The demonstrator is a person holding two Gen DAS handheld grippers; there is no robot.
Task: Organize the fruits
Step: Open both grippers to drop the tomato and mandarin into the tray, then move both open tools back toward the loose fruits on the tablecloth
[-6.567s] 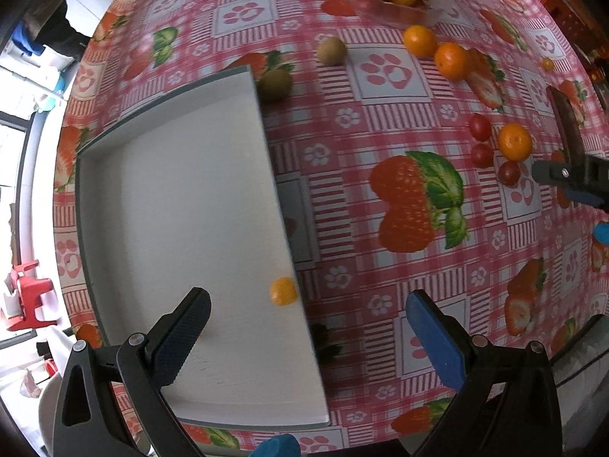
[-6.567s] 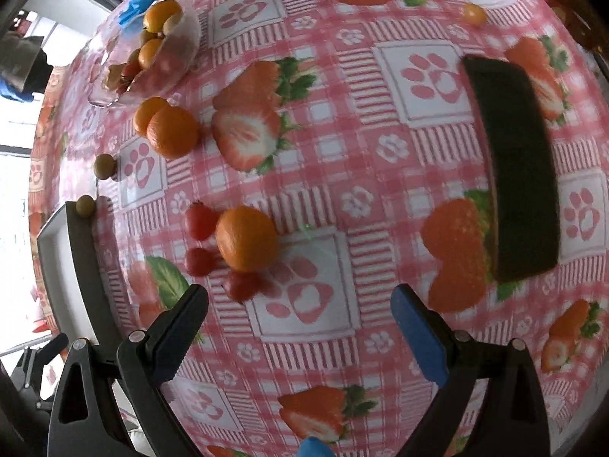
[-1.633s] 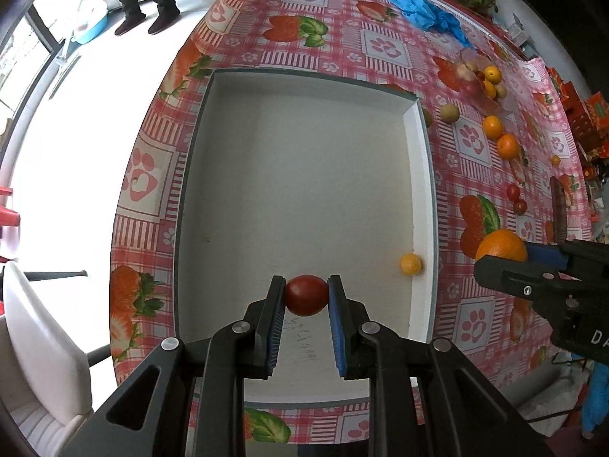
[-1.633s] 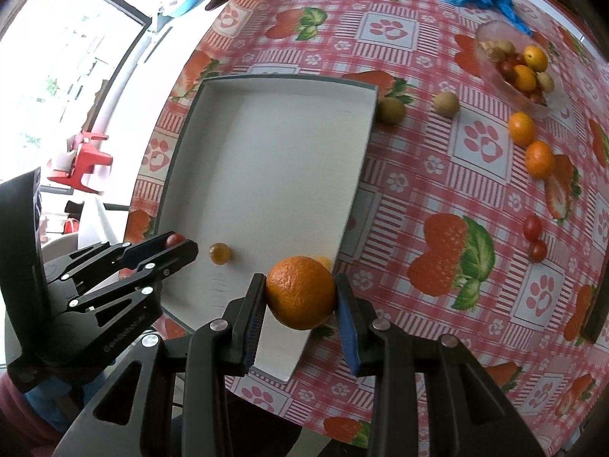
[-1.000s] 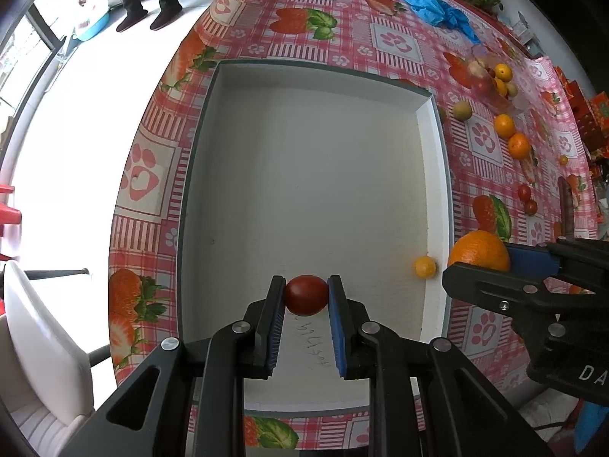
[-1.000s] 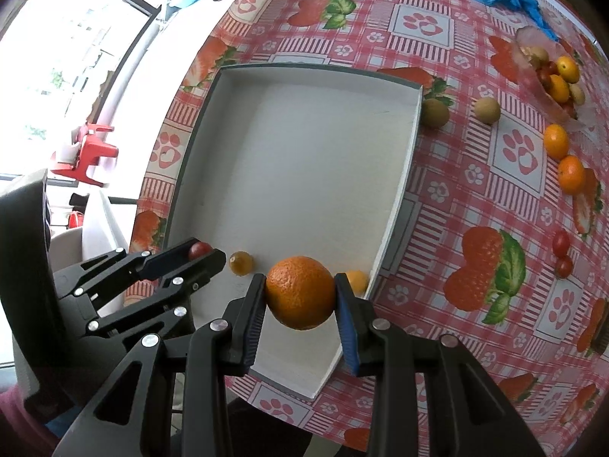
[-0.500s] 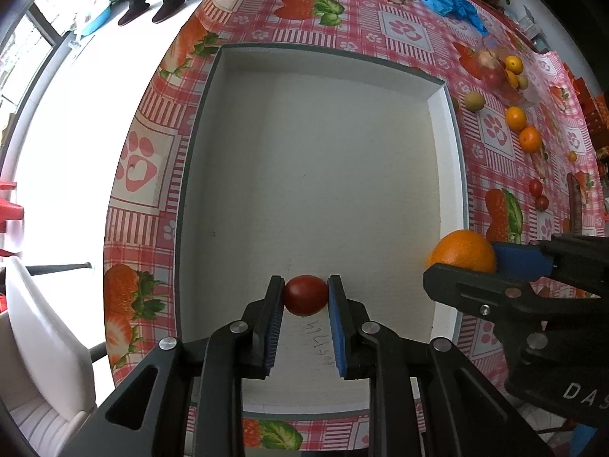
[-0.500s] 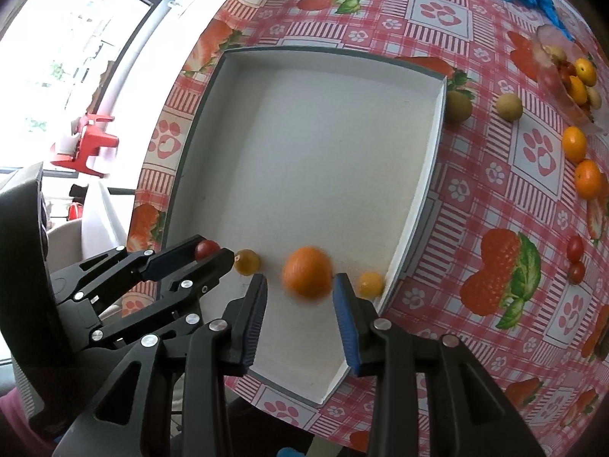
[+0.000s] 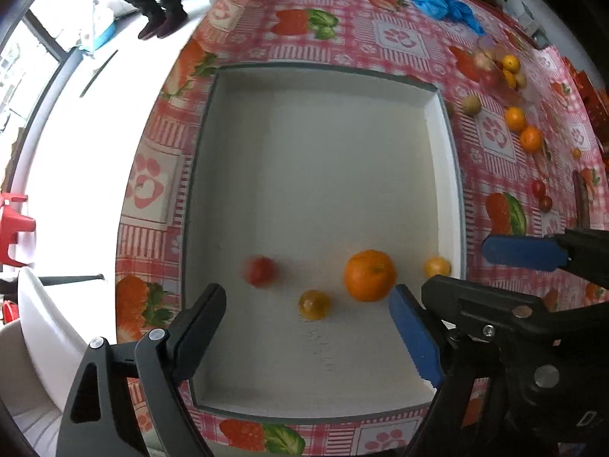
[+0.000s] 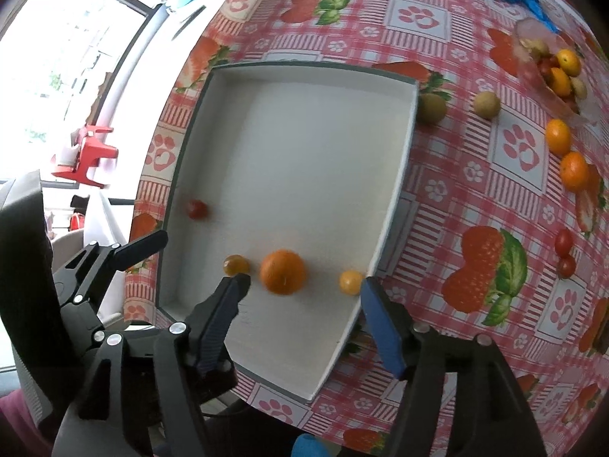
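Four fruits are seen in the white tray (image 9: 445, 144) on the surface: a blurred red tomato (image 9: 260, 271) near the left wall, an orange (image 9: 370, 275) and two small yellow tomatoes (image 9: 314, 304). The left tool (image 9: 304, 314) and right tool (image 10: 302, 297) have just been opening; jaws stand wide w/ nothing between, above the tray's near end.

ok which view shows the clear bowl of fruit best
The right wrist view. There the clear bowl sits larger at the upper right, with its oranges, red and pale fruits distinguishable. The left wrist view shows the same bowl smaller and hazier near the top right edge, its contents mostly blurred together.
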